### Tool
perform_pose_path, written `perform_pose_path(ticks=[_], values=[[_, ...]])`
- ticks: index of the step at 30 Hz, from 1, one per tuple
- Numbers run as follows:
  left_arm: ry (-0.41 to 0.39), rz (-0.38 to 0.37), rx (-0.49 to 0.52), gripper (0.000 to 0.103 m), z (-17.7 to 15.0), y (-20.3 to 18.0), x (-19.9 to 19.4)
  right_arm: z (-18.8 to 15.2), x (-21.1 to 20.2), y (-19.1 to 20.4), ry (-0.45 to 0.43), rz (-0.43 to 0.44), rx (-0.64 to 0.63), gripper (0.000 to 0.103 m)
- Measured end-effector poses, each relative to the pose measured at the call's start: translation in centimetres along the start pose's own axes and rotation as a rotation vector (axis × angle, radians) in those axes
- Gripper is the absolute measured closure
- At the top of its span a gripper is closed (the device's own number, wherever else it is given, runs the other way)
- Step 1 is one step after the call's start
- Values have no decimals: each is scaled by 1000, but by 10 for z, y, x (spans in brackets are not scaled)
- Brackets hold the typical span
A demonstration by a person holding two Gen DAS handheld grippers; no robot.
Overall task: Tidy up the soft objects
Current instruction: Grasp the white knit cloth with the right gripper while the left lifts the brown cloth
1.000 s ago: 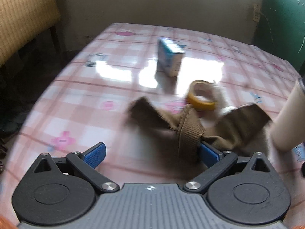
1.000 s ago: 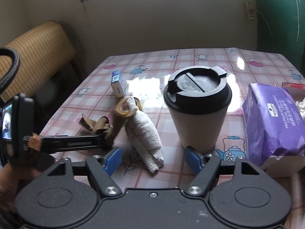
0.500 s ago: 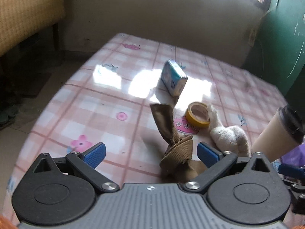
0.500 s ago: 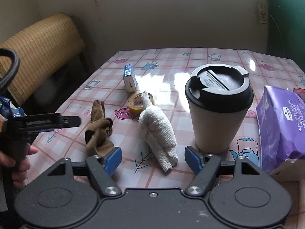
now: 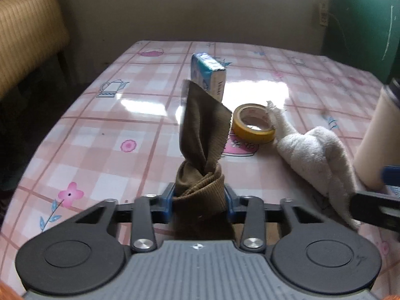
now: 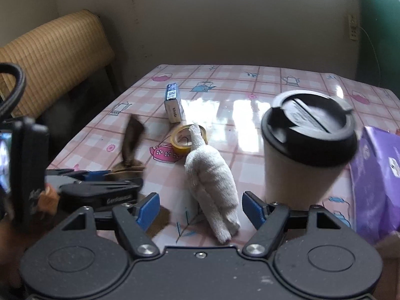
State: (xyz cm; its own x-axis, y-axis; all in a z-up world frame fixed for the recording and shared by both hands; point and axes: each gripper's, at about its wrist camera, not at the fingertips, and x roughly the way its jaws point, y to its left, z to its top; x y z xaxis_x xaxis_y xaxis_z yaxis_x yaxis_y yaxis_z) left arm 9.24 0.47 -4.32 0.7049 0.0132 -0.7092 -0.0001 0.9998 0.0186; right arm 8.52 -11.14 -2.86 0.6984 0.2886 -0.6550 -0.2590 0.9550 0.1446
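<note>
The brown sock (image 5: 200, 187) is clamped between the blue pads of the left gripper (image 5: 199, 201), its free end standing upward. The white cloth (image 6: 212, 182) is framed on the table (image 5: 105, 135) by the parted fingers of the right gripper (image 6: 201, 210).

Brown sock (image 5: 200, 182) between closed left gripper (image 5: 199, 201) fingers (image 5: 168, 201).

Home, dining corner: teapot-print oilcloth on bench (image 6: 262, 92), woven chair back (image 6: 52, 52), wall socket (image 6: 353, 31).
</note>
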Motion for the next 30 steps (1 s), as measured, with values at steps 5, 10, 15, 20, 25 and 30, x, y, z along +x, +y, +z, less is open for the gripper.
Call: perform_pose_path(ticks=[5,10,15,20,25,30], values=[[-16,-25,-66,69,1,22,-14,4,20,12,-16,-48,-22,16],[-25,2,-83,69,3,33,-26,4,45,24,-22,-145,-31,14],[-21,1,-102,69,2,39,-31,7,71,28,-7,-206,-35,13],[-23,-3,-122,69,3,40,-30,6,80,17,15,-176,40,49],[-41,1,-124,69,7,34,-40,6,53,17,-6,-130,90,57],[-65,-3,-109,69,23,24,-51,23,12,20,-75,-85,128,58]])
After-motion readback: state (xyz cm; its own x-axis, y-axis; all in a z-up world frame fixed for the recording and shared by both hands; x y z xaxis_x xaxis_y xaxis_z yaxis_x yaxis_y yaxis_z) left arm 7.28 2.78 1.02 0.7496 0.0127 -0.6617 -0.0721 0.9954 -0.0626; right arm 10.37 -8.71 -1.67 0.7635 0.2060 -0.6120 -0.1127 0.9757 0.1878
